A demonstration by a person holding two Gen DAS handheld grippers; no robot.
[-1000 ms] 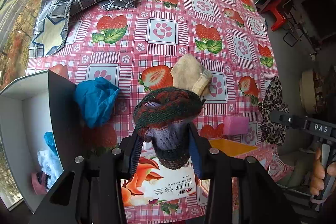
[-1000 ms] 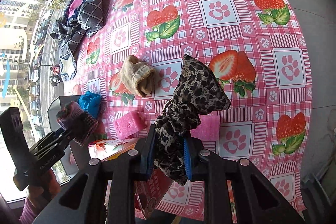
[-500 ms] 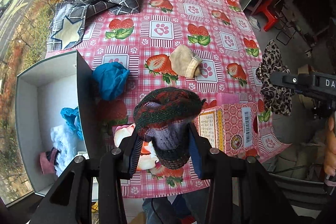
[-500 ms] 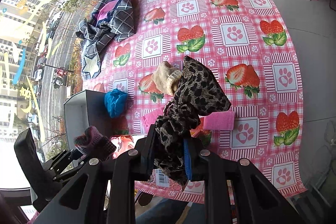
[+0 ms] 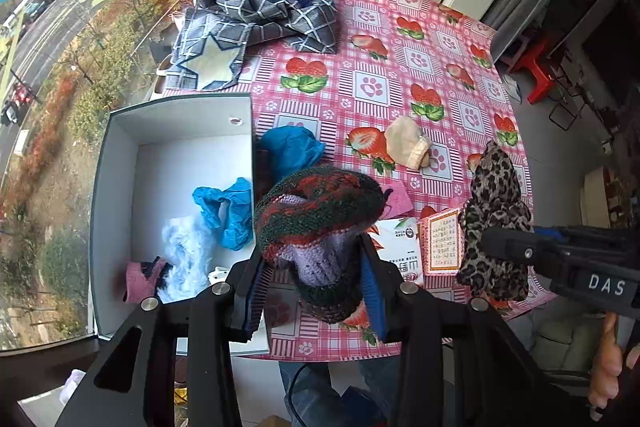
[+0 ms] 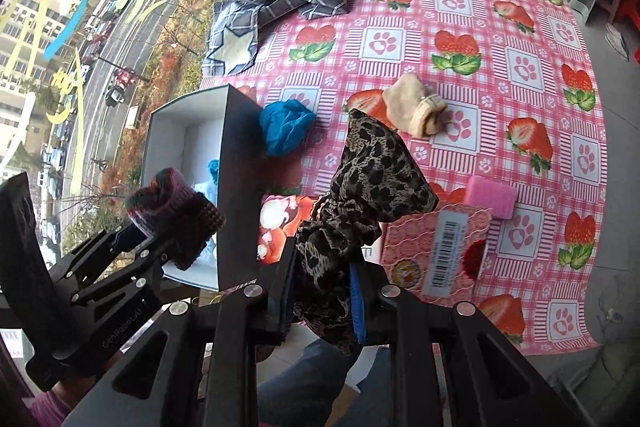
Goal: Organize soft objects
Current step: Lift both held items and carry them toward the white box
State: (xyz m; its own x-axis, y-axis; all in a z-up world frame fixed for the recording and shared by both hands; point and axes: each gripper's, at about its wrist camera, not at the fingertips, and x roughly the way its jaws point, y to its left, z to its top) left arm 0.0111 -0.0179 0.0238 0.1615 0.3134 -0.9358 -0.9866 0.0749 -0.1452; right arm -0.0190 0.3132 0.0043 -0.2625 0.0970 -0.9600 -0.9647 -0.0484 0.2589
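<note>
You've got left gripper (image 5: 316,267) clamped on knit sock (image 5: 320,211) | right gripper (image 6: 322,287) clamped on leopard scarf (image 6: 372,183) | both lifted clear of desk (image 6: 460,39), likely for the box (image 5: 120,187) drop.

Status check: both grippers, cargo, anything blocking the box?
Left gripper shut on knitted sock. Right gripper shut on leopard-print cloth. Open box unobstructed.

Knitted item (image 5: 320,211), red, green and purple, bunched and held aloft beside the open grey box (image 5: 120,155) at 9 o'clock. Leopard-print cloth (image 6: 360,195), crumpled, hangs raised above the pink table's near edge at 3 o'clock.
</note>
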